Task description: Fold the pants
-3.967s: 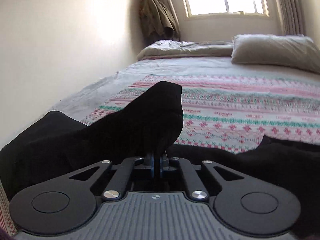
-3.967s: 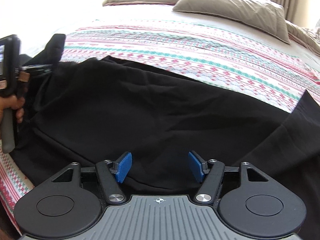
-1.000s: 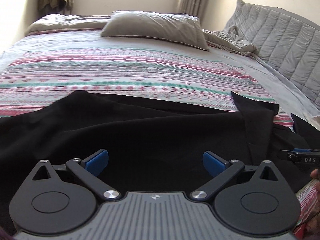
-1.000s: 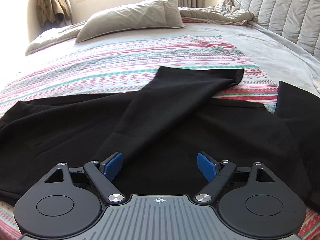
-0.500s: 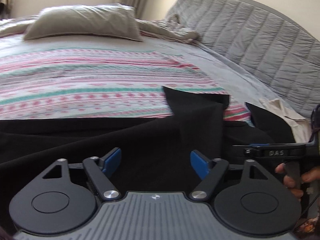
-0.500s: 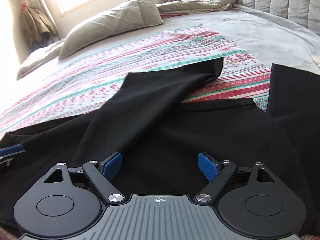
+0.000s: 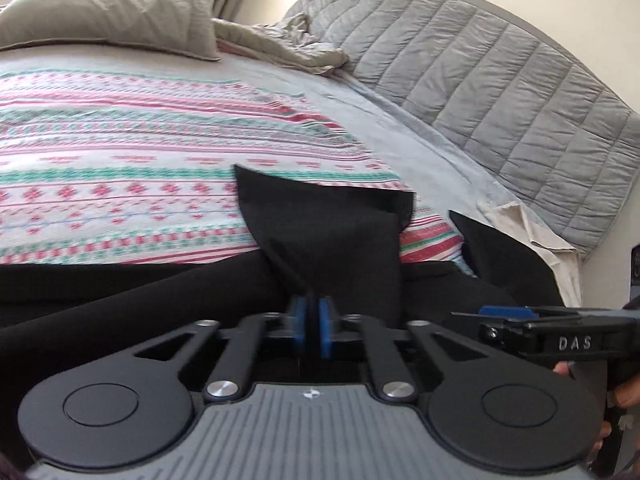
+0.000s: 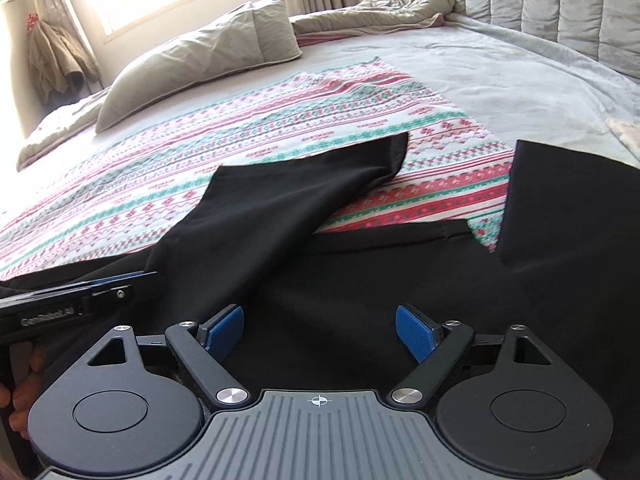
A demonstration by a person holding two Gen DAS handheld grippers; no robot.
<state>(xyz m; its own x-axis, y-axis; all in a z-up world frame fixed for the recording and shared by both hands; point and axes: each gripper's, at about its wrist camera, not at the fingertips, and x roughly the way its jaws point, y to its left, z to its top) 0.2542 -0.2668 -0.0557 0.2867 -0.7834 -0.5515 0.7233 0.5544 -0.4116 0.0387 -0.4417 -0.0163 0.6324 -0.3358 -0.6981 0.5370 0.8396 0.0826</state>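
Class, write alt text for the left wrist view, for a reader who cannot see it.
The left gripper has its jaws shut on a fold of the black pants, which lie on a striped patterned blanket on a bed. The right gripper reaches in from the right; a grey pillow and quilted headboard lie beyond.

Our left gripper point(image 7: 313, 322), jaws spread half a second ago, now pinches the pants point(image 7: 332, 240) leg between them.

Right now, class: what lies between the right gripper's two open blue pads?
In the right wrist view, only the black pants lie between the right gripper pads: flat fabric on the patterned blanket, not pinched.
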